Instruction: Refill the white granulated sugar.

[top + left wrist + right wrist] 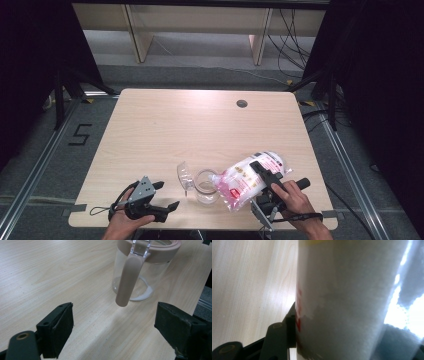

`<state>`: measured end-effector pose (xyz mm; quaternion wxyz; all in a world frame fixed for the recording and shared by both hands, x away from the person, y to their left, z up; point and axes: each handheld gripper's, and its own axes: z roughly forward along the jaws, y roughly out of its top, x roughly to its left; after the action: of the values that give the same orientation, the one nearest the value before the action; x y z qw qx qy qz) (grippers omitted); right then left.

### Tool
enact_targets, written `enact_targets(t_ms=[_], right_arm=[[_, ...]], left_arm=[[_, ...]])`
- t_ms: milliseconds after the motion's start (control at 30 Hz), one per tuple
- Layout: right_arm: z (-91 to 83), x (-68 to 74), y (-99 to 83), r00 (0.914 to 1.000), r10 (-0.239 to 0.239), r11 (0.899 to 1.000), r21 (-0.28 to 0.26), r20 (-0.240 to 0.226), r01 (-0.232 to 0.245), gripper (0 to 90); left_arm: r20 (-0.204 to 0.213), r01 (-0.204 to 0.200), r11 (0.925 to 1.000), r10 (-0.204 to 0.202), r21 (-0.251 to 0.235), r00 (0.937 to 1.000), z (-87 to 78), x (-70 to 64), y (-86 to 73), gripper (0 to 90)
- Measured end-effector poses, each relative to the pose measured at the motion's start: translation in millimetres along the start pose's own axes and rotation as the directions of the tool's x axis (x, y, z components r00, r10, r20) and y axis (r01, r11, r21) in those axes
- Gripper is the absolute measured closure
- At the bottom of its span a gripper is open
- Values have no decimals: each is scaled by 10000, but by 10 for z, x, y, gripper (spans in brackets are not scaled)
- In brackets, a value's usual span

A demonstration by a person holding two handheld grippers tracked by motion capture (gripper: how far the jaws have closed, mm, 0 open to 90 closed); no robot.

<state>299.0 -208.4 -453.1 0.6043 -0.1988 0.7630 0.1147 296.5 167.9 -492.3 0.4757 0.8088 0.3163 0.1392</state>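
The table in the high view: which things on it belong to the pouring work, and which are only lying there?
Belonging to the work:
- bag of white powder, gripped by the right gripper and tilted toward the jar
- clear jar with its hinged lid open
- left gripper, open, near the jar

Only there:
- round grommet in the table

Table (165,130): pale wood-grain laminate, smooth, matt. Jar (140,272): clear glossy plastic or glass; rim band and latch matt beige plastic. Bag (247,179): glossy printed plastic film, white grainy contents. Gripper jaws: matt black plastic, scuffed pads.
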Motion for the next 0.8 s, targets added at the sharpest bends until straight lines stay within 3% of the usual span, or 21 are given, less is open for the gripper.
enact_targets(t_ms=[33,67,100,167,200,333,533,567,600,733,767,800], right_arm=[[-3,19,0,9996,264,9996,103,-100,-263,483],[-1,19,0,9997,232,9997,78,-91,-232,483],[-1,-1,4,10000,-52,10000,15,-6,52,484],[0,-1,7,10000,-99,10000,2,-13,99,484],[-9,17,8,9999,135,9998,166,-95,-133,484],[-3,-14,15,9997,-234,9997,10,22,234,485],[-6,-20,24,9995,-318,9995,37,40,318,485],[-5,1,21,10000,-57,9999,86,-36,58,485],[-8,-20,28,9991,-422,9991,82,53,422,486],[-22,-2,32,9996,-270,9992,310,-19,271,486],[-20,-9,33,9992,-400,9988,275,33,399,486],[-21,-39,41,9959,-898,9957,244,146,894,487]], left_arm=[[-35,4,10000,-4,-4,10000,1,-2,-1,151],[-14,254,9997,-254,-4,9997,6,-14,-7,151],[-20,245,9997,-245,-6,9997,6,-15,-7,151],[-49,185,9998,-185,3,9998,2,-13,-4,151],[-31,-11,10000,11,4,10000,0,0,0,151],[-18,236,9997,-236,-1,9997,6,-14,-7,151],[-21,238,9997,-238,-12,9997,5,-15,-7,151],[-17,215,9998,-215,-10,9998,5,-14,-6,151],[-22,235,9997,-235,-8,9997,6,-15,-7,151],[2,268,9996,-268,-41,9996,14,-18,-10,151],[4,236,9997,-236,-28,9997,13,-18,-9,151],[-24,233,9997,-233,-2,9997,10,-18,-7,151]])
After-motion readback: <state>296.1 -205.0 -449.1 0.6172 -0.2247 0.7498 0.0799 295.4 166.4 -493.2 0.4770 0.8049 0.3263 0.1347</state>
